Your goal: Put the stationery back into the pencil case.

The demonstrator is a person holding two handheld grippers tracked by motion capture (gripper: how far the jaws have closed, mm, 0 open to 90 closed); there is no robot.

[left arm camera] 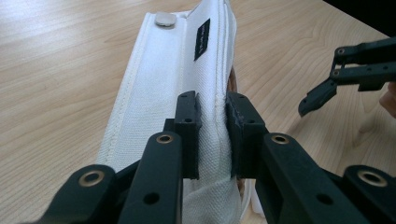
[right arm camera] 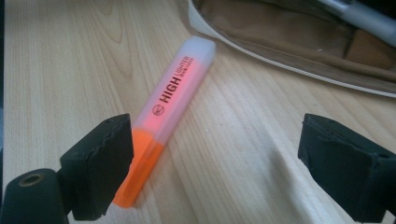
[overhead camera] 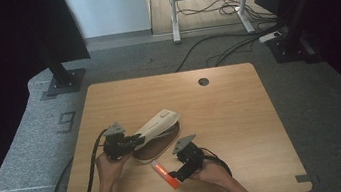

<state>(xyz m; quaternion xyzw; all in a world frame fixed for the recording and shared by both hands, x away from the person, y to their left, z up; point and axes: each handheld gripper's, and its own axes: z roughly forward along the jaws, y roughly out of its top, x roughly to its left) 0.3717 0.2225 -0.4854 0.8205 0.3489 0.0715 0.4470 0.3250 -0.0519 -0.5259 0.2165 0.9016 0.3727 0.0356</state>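
Wooden table (overhead camera: 232, 117), left gripper (left arm camera: 212, 123) pinching pouch flap (left arm camera: 159, 88), right gripper (right arm camera: 215, 154) agape.

A wooden table (overhead camera: 232, 117) is standing on grey carpet (overhead camera: 24, 147), with a round cable hole (overhead camera: 203, 82) near its far edge. A white pouch (overhead camera: 156, 133) is lying open on it, and an orange highlighter (right arm camera: 168, 109) is lying flat just beside the pouch.
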